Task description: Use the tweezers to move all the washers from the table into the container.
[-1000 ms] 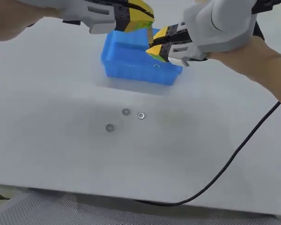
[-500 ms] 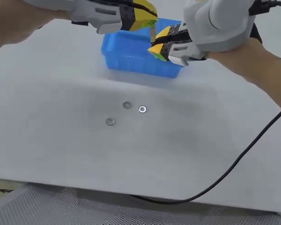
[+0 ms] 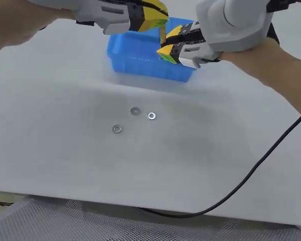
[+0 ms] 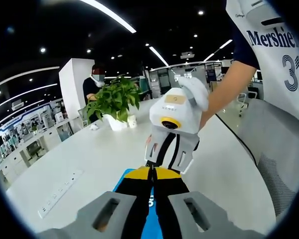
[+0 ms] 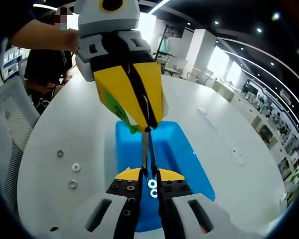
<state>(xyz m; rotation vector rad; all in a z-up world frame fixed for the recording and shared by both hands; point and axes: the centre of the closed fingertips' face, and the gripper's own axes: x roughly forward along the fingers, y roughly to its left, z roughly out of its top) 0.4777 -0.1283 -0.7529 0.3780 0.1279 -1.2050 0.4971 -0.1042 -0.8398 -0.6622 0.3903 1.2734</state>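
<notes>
Three small metal washers [image 3: 135, 111] [image 5: 76, 167] lie close together on the white table. Behind them stands the blue container [image 3: 140, 60] [image 5: 174, 149], with two washers [image 5: 152, 183] on its floor. My left gripper [image 3: 158, 14] [image 4: 150, 172] is above the container's far side, shut on the top of thin tweezers [image 3: 163, 35] [image 5: 145, 149] that hang down. My right gripper [image 3: 165, 50] [image 5: 148, 175] faces it from the right, its jaws shut on the tweezers' lower end over the container.
A black cable [image 3: 261, 160] trails from the right hand across the table to its near edge [image 3: 140, 206], where grey mesh begins. In the left gripper view, a potted plant [image 4: 114, 102] and a person stand far off.
The head camera has shifted, so the container and washers sit a little higher in view. Both grippers stay together over the container with the tweezers between them.
</notes>
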